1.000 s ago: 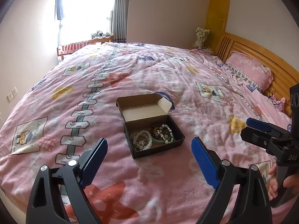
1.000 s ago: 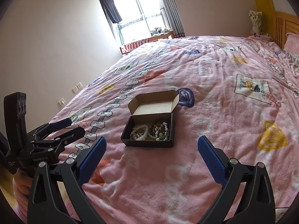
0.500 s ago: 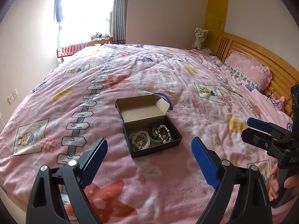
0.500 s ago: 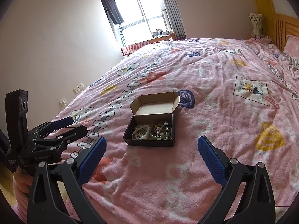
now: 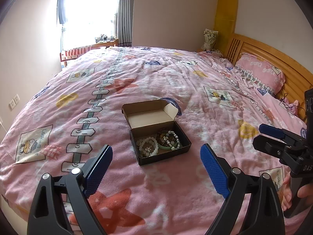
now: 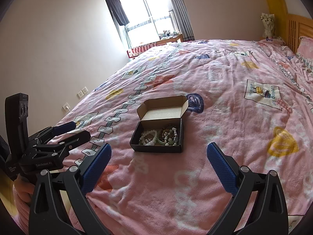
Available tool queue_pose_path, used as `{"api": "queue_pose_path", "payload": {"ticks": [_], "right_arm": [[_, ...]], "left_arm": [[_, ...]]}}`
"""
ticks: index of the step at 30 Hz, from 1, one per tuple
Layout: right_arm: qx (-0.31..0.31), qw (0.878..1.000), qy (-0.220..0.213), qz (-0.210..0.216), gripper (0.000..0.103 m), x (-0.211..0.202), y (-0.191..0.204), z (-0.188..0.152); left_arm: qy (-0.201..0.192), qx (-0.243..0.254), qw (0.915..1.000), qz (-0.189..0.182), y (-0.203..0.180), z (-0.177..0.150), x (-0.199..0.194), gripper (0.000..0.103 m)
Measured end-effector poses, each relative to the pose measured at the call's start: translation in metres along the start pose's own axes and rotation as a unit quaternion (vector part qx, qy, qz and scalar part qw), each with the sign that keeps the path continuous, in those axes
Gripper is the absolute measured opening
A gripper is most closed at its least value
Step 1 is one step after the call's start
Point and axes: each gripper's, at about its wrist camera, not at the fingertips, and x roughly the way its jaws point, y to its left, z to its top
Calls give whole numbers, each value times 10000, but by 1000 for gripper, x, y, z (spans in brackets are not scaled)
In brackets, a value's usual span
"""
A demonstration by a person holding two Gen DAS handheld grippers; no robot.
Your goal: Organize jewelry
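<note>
A small black cardboard box (image 5: 177, 152) with its lid flap (image 5: 150, 113) open lies on the pink bedspread; it also shows in the right wrist view (image 6: 156, 148). Inside lie white bead bracelets (image 5: 148, 147), a green bangle (image 5: 166, 147) and dark bead bracelets (image 5: 166, 137); the white ones also show in the right wrist view (image 6: 148, 137). My left gripper (image 5: 156, 166) is open and empty, short of the box. My right gripper (image 6: 158, 162) is open and empty, also short of the box. Each gripper shows at the edge of the other's view, the right gripper (image 5: 273, 137) and the left gripper (image 6: 72, 131).
The pink quilt (image 5: 176, 82) covers the whole bed. A pink pillow (image 5: 260, 72) and wooden headboard (image 5: 273, 58) are at the right. A window with a desk (image 5: 92, 45) is at the far end. Wall sockets (image 6: 82, 92) are on the left wall.
Both grippers have drawn back and risen slightly, so the box sits a little farther away in both views. Jaws stay open. The box and jewelry have not moved.
</note>
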Motion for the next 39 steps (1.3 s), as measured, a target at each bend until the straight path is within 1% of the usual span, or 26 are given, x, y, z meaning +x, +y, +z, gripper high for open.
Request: {"api": "queue_pose_path", "payload": {"ticks": [21,27,32,39], "right_arm": [[2,10000,-7,-5,96,-1,-1,-1],[2,10000,6,-9,96,-3,-2,-3],[9,10000,7,-5,96,-2,-1,-2],[24,10000,4,-10,96,-4,-2,-5]], "left_arm": [[42,-29,10000,-2,-1,-2,0,89],[95,-48,9999,95,2,-4,1,89],[148,-116,9998,58,5,-3,3,89],[75,-22,9999,153,2,-2,1,89]]}}
